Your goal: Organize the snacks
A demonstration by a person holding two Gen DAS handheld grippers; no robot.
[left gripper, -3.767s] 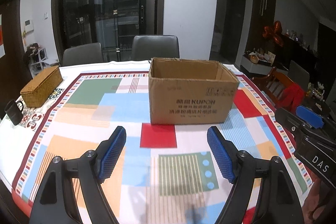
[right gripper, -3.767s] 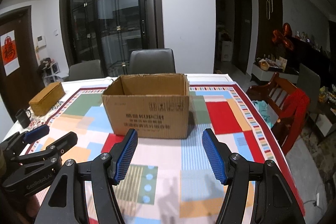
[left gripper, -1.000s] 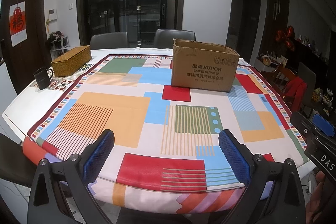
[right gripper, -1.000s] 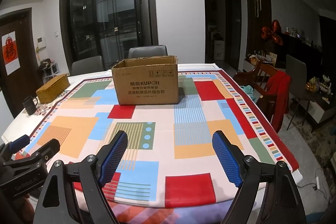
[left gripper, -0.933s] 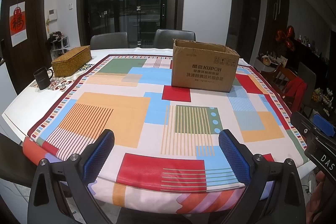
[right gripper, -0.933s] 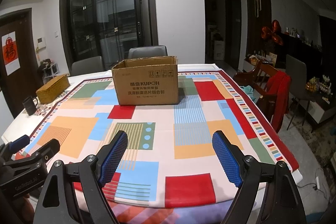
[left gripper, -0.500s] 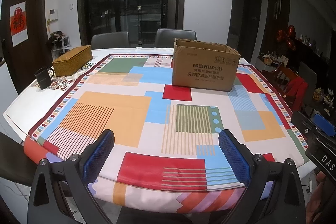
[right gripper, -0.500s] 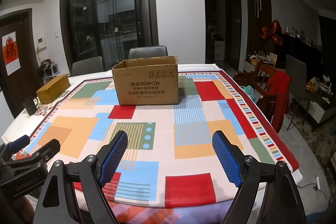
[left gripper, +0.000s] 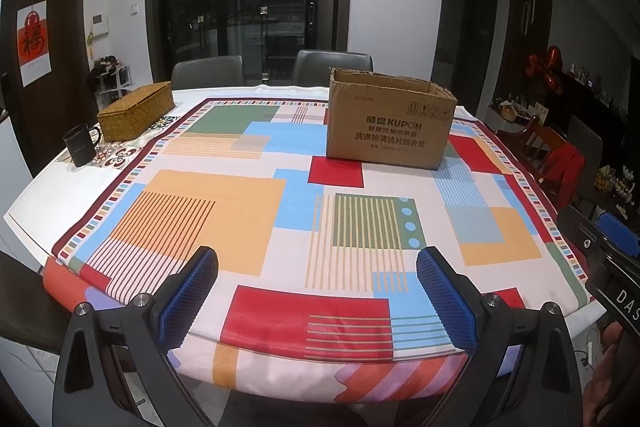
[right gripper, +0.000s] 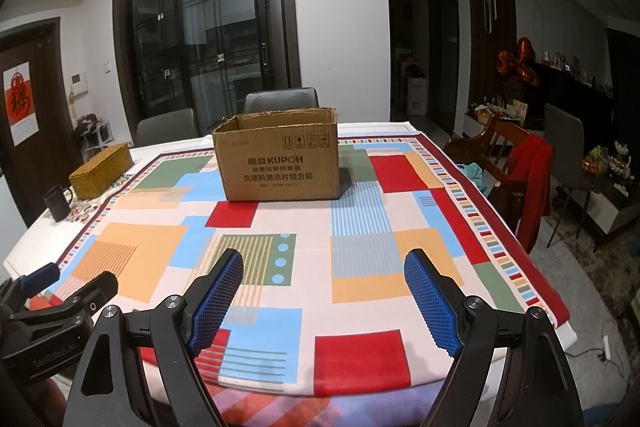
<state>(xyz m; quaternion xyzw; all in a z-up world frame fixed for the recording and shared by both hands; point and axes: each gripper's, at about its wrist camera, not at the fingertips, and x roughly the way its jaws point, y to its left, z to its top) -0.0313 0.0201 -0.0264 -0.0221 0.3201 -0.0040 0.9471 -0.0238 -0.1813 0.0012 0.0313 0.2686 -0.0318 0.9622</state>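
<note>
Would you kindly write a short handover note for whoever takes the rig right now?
Left gripper: open, empty, at the near table edge.
Right gripper: open, empty, beside it.
Open KUPOH cardboard box stands on the far side of the patterned tablecloth; its inside is hidden.
Woven basket and black mug sit at the far left.
No snacks are visible, so nothing shows as done; finding and sorting them remains.

An open brown cardboard box (left gripper: 390, 123) (right gripper: 280, 157) with printed lettering stands upright near the table's far edge, flaps up.
</note>
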